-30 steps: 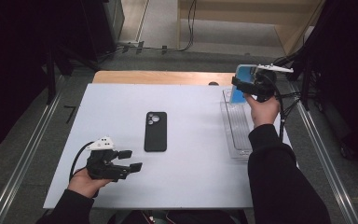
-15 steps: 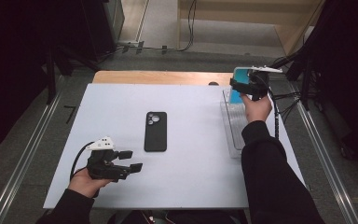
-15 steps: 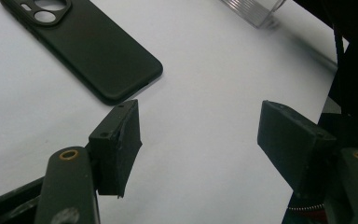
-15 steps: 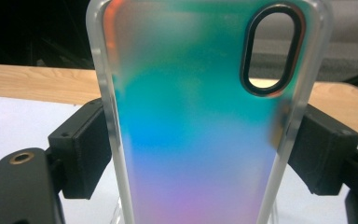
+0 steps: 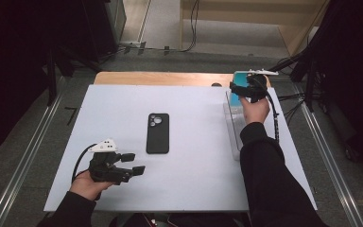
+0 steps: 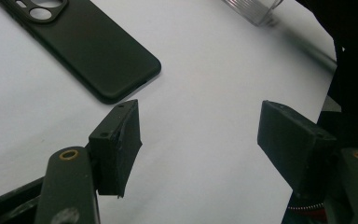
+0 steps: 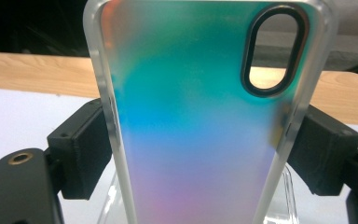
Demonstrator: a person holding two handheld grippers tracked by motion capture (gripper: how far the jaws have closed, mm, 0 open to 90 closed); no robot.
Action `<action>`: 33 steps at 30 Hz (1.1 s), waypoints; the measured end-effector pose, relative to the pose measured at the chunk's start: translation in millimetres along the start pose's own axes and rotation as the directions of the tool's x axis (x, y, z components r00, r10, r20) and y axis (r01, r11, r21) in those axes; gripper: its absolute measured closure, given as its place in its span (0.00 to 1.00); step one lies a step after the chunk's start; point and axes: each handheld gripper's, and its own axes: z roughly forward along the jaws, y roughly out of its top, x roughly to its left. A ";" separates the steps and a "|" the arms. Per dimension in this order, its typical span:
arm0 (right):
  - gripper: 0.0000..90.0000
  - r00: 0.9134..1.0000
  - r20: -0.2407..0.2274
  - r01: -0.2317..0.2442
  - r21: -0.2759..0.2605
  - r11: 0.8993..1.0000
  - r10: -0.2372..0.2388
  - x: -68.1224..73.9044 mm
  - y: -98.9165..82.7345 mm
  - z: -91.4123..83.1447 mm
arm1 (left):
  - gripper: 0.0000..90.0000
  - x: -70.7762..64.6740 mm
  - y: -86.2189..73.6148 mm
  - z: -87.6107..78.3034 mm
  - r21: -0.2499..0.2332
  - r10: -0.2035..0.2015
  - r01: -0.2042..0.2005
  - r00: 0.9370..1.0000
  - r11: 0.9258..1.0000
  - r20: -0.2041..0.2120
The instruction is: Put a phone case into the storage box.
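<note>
A black phone [image 5: 158,133] lies camera side up in the middle of the white board; the left gripper view has it at the upper left [image 6: 88,42]. My left gripper [image 5: 134,163] rests near the board's front left corner, open, with bare board between its jaws [image 6: 200,126]. At the back right my right gripper [image 5: 241,89] is shut on an iridescent teal-to-pink phone case [image 5: 238,76], held upright. The jaws press on the case's two long edges [image 7: 191,116]. It hangs just above the far end of a clear plastic rack [image 5: 234,127].
The white board [image 5: 194,179] covers the table, and a wooden strip [image 5: 160,78] runs along its far edge. Cables trail past the right edge of the board. Dark floor and metal rails surround the table.
My right hand has carried the case a little left and down, closer to the clear rack's far end. The left gripper and the black phone have stayed put.
</note>
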 end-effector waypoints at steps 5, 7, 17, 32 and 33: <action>0.16 1.000 0.001 -0.005 0.011 1.000 0.005 0.6 -1.4 2.6 | 0.34 0.0 -0.1 0.0 0.000 -0.005 0.005 1.000 1.000 0.000; 0.13 1.000 -0.010 -0.010 0.006 1.000 0.010 -0.4 -1.4 3.6 | 0.34 -0.2 -0.1 0.0 0.000 -0.001 0.001 1.000 1.000 -0.001; 0.12 1.000 -0.018 -0.002 0.012 1.000 0.002 -1.2 -2.2 5.9 | 0.34 -0.2 -0.2 0.2 0.001 -0.001 0.001 1.000 1.000 -0.002; 0.10 0.999 -0.040 -0.015 0.050 0.999 0.017 -2.5 -0.8 -3.6 | 0.34 2.0 2.3 2.1 0.001 -0.008 0.008 1.000 1.000 -0.007; 0.10 0.999 -0.043 -0.020 0.053 0.998 0.023 -3.2 -0.5 -5.5 | 0.34 2.1 2.7 2.3 0.002 -0.006 0.006 1.000 1.000 -0.011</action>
